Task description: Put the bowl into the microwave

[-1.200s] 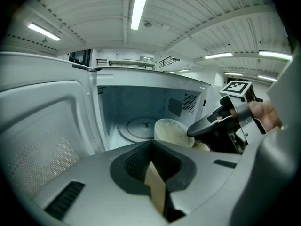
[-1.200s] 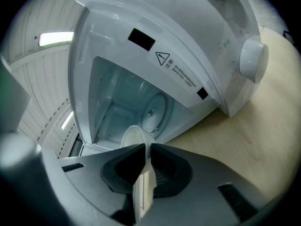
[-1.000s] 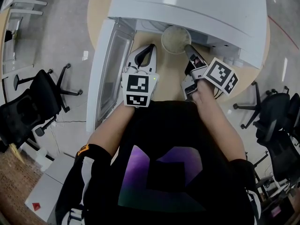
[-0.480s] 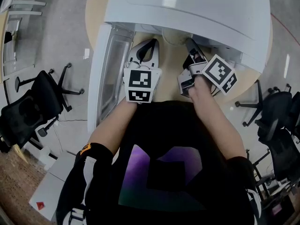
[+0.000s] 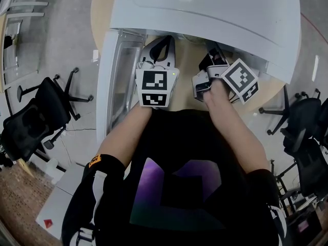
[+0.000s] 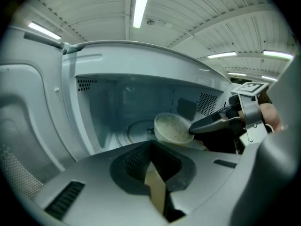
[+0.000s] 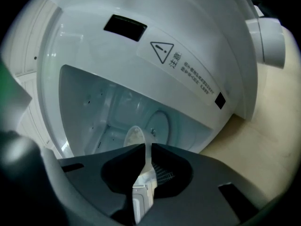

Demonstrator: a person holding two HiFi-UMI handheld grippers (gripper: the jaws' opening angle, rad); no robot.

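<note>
Bowl [image 6: 173, 128] is just inside the open microwave [image 5: 205, 14], close by its glass plate [image 6: 134, 132]. It is there because the right tool [image 7: 145, 149] is clamped on its rim and reaches into the microwave to carry it. Left tool [image 6: 151, 147], jaws together on nothing, hovers at the microwave's front beside the swung-open door [image 5: 120, 81], probably to stay clear of the carrying side.

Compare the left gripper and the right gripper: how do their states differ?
The right gripper is shut on the rim of the bowl; the left gripper is shut on nothing. The right gripper reaches into the opening of the microwave; the left gripper hangs in front of it. Both point toward its cavity.
</note>
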